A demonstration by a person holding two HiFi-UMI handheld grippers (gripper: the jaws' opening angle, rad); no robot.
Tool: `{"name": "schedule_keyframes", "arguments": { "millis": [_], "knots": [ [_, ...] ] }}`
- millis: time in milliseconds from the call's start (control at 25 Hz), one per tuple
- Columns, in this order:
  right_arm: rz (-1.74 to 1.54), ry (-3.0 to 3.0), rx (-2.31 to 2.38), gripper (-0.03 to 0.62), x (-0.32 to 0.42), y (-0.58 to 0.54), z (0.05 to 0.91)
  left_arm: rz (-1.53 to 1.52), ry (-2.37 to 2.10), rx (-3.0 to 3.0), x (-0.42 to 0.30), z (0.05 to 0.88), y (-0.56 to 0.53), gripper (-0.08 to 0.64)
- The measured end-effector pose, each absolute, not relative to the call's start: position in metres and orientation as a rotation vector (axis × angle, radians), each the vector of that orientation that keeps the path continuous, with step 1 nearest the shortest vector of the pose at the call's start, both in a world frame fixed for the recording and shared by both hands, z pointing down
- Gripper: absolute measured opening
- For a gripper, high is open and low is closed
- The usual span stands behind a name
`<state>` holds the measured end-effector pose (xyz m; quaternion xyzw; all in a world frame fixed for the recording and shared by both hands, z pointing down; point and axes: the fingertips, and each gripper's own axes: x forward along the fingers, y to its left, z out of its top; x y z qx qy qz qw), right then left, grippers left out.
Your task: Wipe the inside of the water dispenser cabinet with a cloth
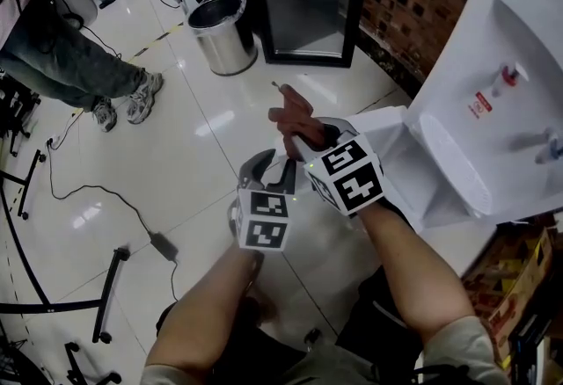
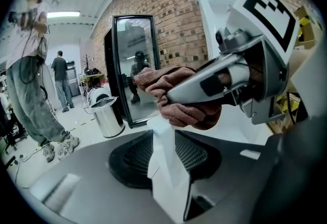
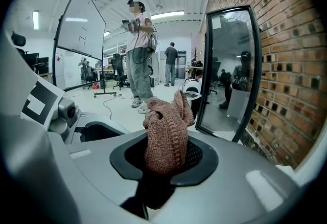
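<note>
Loses the tall white plastic water dispenser (image 1: 519,14) past the head view's top and right edges, swallows the lower end of the reddish-brown knitted cloth (image 3: 166,131) between the dark jaws of the right gripper (image 3: 164,166), crops the bystander in grey trousers (image 1: 62,67) at the upper left edge, and shrinks the dispenser's red-and-white label (image 1: 480,104) beyond reading.

- Cloth (image 3: 166,136): reddish-brown knit, bunched, standing upright, pinched between the jaws of the right gripper (image 1: 297,139).
- Water dispenser (image 1: 493,67): white, near the cloth.

2 white black-patterned marker cubes (image 1: 350,174), khaki sleeves (image 1: 466,346)
</note>
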<state>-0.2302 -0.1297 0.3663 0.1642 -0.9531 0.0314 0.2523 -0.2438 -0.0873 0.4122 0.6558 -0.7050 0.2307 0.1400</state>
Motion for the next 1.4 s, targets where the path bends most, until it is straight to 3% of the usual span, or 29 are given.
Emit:
{"name": "schedule_keyframes", "arguments": {
  "millis": [320,800,1400],
  "knots": [
    [0.095,-2.537,0.626,0.112,-0.198,-0.161,0.368,0.648,-2.037,1.872,-0.244,0.413,-0.089,0.135],
    [0.270,-2.309,1.103,0.112,-0.089,-0.229,0.380,0.645,-2.035,1.850,-0.246,0.415,-0.090,0.135],
    [0.196,-2.301,1.102,0.108,-0.086,-0.226,0.379,0.606,-1.998,1.875,-0.246,0.405,-0.087,0.111]
  ]
}}
